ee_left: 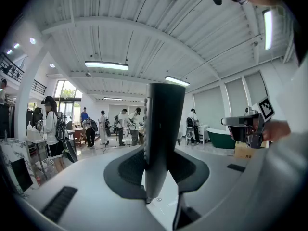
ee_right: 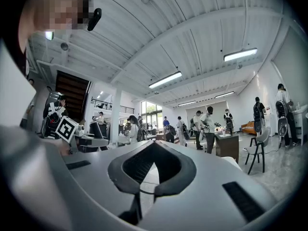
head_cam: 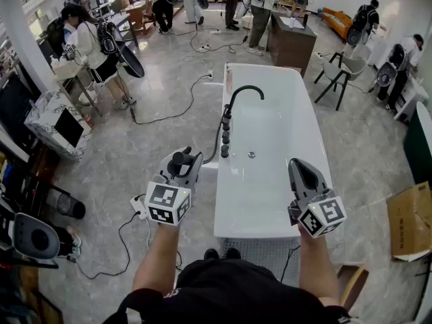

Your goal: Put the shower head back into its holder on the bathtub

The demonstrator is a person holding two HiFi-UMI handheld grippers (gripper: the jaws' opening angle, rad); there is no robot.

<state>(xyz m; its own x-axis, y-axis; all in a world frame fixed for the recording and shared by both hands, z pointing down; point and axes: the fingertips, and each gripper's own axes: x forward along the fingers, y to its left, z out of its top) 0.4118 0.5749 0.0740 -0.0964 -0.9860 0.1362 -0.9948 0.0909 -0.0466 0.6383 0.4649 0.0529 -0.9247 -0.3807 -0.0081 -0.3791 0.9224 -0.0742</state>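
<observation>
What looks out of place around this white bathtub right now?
The black shower head isn't docked: the left gripper grips it beside the white bathtub, its dark hose trailing off the rim.

cardboard box [head_cam: 410,221]: floor, far right | chair [head_cam: 345,66]: upper right | wooden cabinet [head_cam: 291,44]: top centre

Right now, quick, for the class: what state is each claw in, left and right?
Left claw: closed on the shower head.
Right claw: closed, holding nothing.
</observation>
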